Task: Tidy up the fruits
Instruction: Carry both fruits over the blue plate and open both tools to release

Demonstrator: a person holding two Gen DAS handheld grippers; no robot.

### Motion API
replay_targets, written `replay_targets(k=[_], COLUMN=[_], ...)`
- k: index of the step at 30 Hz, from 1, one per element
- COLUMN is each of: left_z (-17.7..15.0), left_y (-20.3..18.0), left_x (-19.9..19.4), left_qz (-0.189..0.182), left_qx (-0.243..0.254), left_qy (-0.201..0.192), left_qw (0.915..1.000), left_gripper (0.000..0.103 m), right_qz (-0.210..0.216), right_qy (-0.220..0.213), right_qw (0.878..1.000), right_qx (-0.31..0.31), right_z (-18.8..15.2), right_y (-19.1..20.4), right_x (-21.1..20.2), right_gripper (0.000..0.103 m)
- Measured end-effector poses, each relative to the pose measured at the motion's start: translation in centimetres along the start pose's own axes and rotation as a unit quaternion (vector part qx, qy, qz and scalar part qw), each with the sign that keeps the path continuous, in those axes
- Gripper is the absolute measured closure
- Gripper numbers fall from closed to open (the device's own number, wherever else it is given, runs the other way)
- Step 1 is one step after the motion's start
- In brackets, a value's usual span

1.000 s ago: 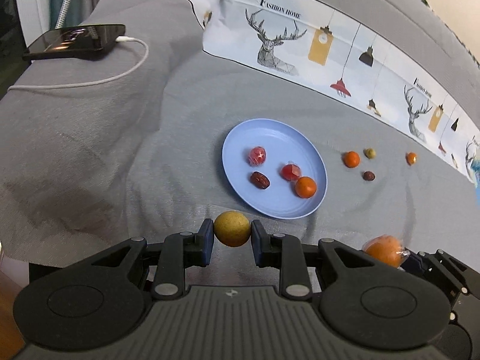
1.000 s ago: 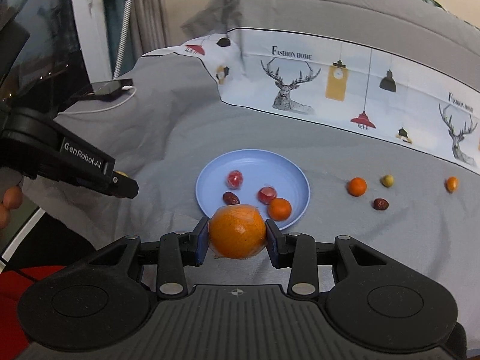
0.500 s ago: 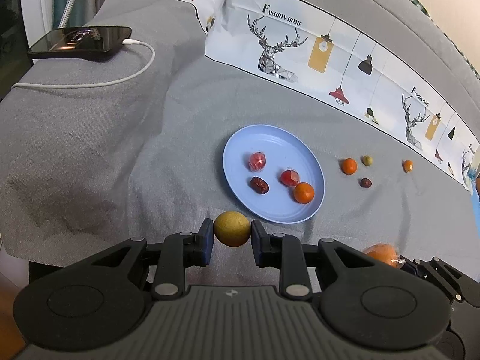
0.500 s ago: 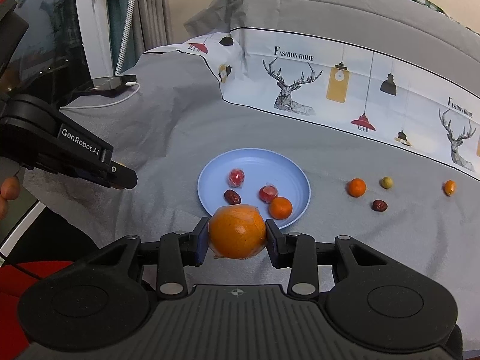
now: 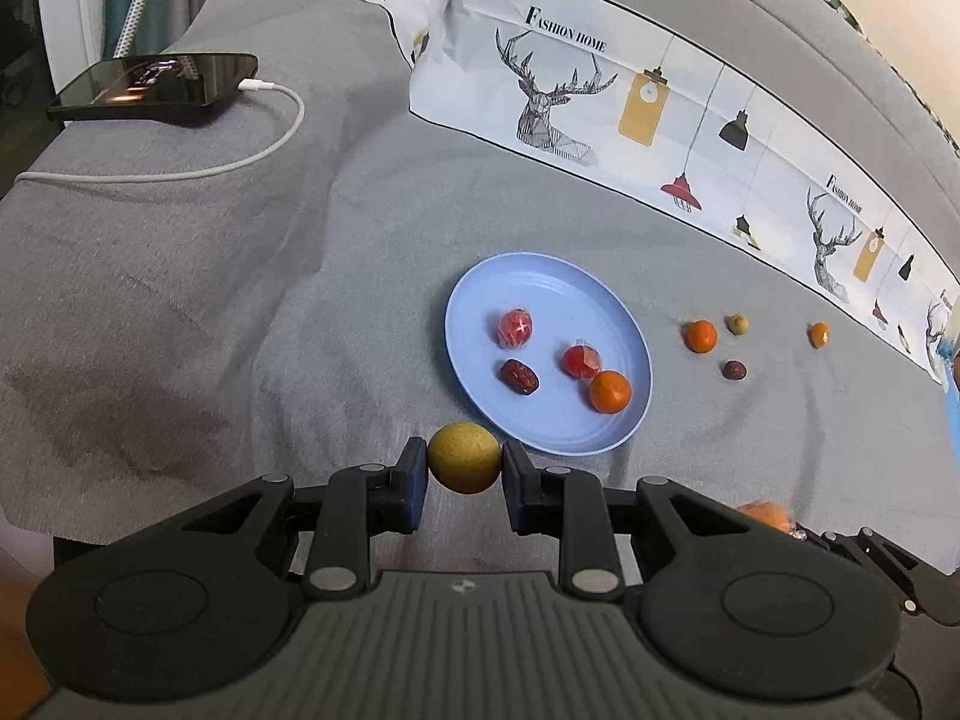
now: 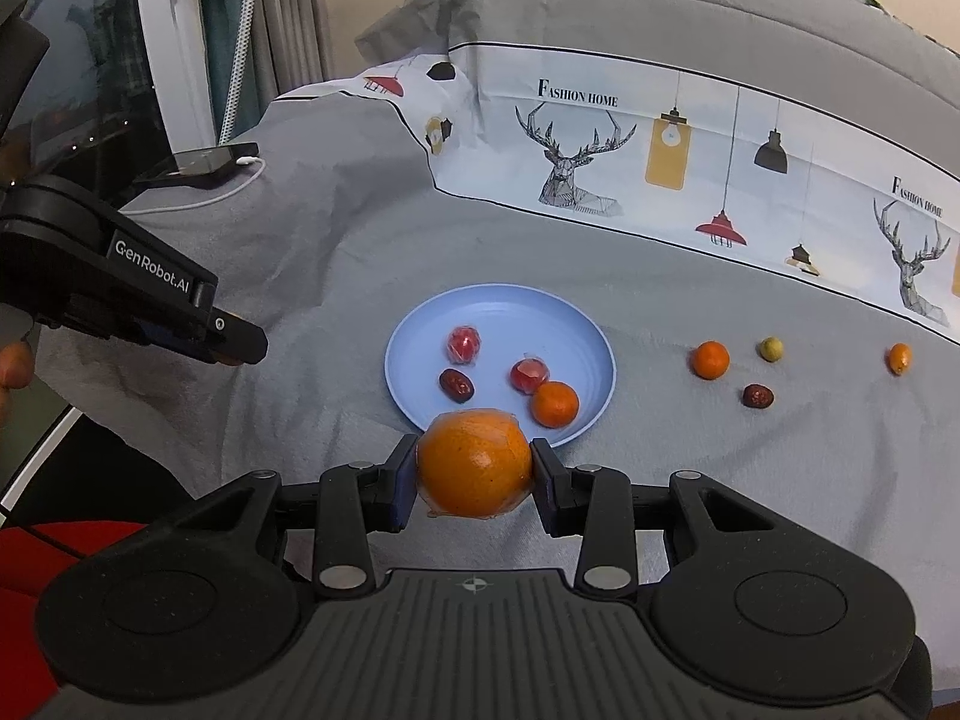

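My left gripper (image 5: 463, 468) is shut on a yellow-brown round fruit (image 5: 464, 457), held just short of the blue plate (image 5: 480, 294). My right gripper (image 6: 474, 477) is shut on a wrapped orange (image 6: 474, 462), held at the near rim of the same plate (image 6: 420, 318). The plate holds two red wrapped fruits (image 5: 514, 328), a dark date (image 5: 519, 376) and a small tangerine (image 5: 609, 392). On the grey cloth to the right lie a tangerine (image 5: 701, 336), a small green fruit (image 5: 737, 323), a date (image 5: 734, 369) and a kumquat (image 5: 818, 334).
A black phone (image 5: 156, 87) on a white cable (image 5: 240, 162) lies at the far left of the grey bed. A deer-print sheet (image 5: 600, 96) runs along the back. The left gripper's body (image 6: 120, 282) shows at the left of the right wrist view.
Both grippers have drawn back and up slightly, each still holding its fruit. The plate and loose fruits have not moved.
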State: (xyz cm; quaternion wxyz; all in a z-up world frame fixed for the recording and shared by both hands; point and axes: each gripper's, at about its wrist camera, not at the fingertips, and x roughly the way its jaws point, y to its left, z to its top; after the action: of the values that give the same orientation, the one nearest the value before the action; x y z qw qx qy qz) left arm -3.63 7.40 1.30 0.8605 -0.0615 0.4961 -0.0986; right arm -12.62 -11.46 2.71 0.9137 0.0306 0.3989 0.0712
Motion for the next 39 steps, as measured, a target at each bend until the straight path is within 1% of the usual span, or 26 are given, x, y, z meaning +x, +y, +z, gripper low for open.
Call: replay_targets(k=[12, 20, 27, 31, 39], left_z=[1.9, 4.4, 6.4, 7.1, 8.1], left_y=[-0.3, -1.4, -3.4, -4.2, -4.6], left_x=[1.1, 3.1, 7.2, 10.2, 15.4], left_qz=[-0.003, -0.008, -0.015, -0.002, 0.012], left_qx=[0.0, 0.009, 0.035, 0.052, 0.08], left_qy=[-0.002, -0.006, 0.012, 0.022, 0.047], left_qw=[1.0, 0.9999, 0.9992, 0.9984, 0.9957], left_gripper=[0.074, 0.074, 0.074, 0.074, 0.074], right_qz=[-0.007, -0.013, -0.013, -0.009, -0.006], right_qy=[0.006, 0.002, 0.012, 0.029, 0.06], right_qw=[1.0, 1.0, 1.0, 0.999, 0.998], right_qx=[0.006, 0.006, 0.005, 0.01, 0.013], right_z=[0.2, 1.5, 2.6, 3.0, 3.5], right_y=[-0.4, -1.0, -1.5, -2.0, -3.0], right_x=[1.1, 3.3, 7.0, 9.7, 14.3], right_gripper=[0.063, 0.063, 0.063, 0.063, 0.063])
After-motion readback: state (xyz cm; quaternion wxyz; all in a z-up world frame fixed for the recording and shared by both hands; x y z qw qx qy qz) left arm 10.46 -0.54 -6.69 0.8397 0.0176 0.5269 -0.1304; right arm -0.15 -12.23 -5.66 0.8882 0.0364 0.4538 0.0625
